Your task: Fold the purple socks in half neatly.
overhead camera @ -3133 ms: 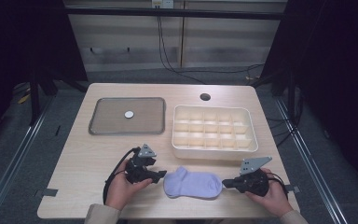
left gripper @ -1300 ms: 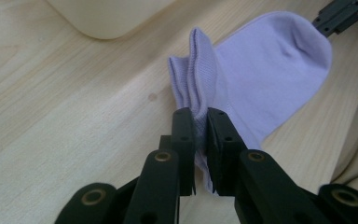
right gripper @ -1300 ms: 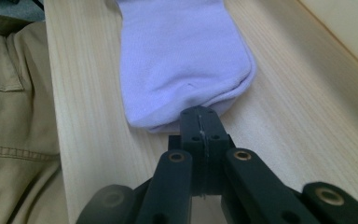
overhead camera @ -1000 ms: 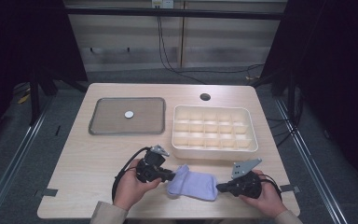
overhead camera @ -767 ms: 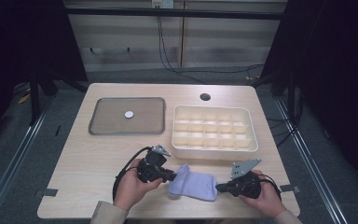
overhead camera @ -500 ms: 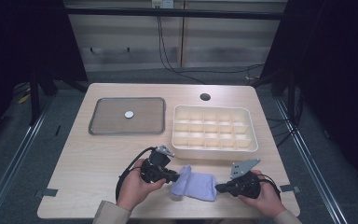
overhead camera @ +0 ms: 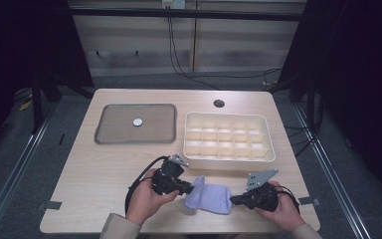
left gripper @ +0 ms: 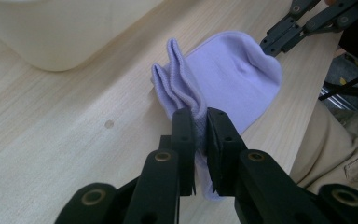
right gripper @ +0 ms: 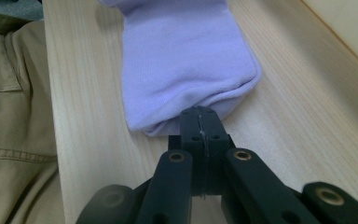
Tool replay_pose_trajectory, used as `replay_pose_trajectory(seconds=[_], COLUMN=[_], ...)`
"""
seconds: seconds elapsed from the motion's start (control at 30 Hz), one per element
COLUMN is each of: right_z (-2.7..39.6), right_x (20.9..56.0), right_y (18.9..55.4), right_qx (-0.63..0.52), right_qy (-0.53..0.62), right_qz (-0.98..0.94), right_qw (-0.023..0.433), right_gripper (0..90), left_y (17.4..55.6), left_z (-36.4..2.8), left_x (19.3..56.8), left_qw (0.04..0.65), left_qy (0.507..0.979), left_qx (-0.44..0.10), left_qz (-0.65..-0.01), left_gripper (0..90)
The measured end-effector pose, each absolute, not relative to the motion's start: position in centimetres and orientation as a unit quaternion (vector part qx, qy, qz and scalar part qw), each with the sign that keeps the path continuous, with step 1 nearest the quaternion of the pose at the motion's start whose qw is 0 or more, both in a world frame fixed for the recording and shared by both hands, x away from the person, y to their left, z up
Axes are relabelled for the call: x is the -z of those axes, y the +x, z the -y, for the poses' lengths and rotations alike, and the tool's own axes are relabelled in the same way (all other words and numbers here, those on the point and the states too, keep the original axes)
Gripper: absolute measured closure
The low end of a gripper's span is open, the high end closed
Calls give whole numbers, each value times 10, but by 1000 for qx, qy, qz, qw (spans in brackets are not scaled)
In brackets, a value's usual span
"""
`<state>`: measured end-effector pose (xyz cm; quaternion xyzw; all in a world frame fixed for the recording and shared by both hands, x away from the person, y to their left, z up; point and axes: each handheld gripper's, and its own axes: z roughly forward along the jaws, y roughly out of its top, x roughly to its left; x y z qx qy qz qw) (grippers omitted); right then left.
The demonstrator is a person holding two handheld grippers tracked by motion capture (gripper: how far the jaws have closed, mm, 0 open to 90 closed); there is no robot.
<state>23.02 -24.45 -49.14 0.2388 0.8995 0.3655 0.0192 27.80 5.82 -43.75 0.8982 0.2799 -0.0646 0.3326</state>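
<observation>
Two grippers hold one small lilac knitted sock (overhead camera: 210,198), which lies on the pale wooden counter (overhead camera: 99,174) near its front edge, just in front of the cream plastic compartment tray (overhead camera: 229,138). The left gripper (left gripper: 198,135) has its jaws nearly closed, pinching the ribbed cuff end, where the fabric stands up in a couple of folds. The right gripper (right gripper: 199,116) has its jaws fully pressed together at the toe end; a thin bit of fabric seems caught there, though the bite looks shallow.

The step in hand looks like folding the sock, cuff toward toe. To do it well, the right gripper should act as an anchor, low and steady on the counter, while the left lifts the cuff only enough to clear the body of the sock and carries it straight along the sock's length. Both edges should line up before either grip is let go; a sideways pull could slip the toe free.
</observation>
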Motion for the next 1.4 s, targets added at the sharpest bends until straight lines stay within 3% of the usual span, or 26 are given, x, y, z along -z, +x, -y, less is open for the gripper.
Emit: replay_pose_trajectory(seconds=[1.4], right_z=[241], right_x=[496], right_y=[237], right_qx=[-368], right_qy=[243], right_qz=[-897], right_qw=[46], right_gripper=[900], left_y=[280], left_z=[-40], left_x=[427], left_qw=[337], left_qy=[900], left_qx=[74], left_qz=[-268], left_gripper=[821])
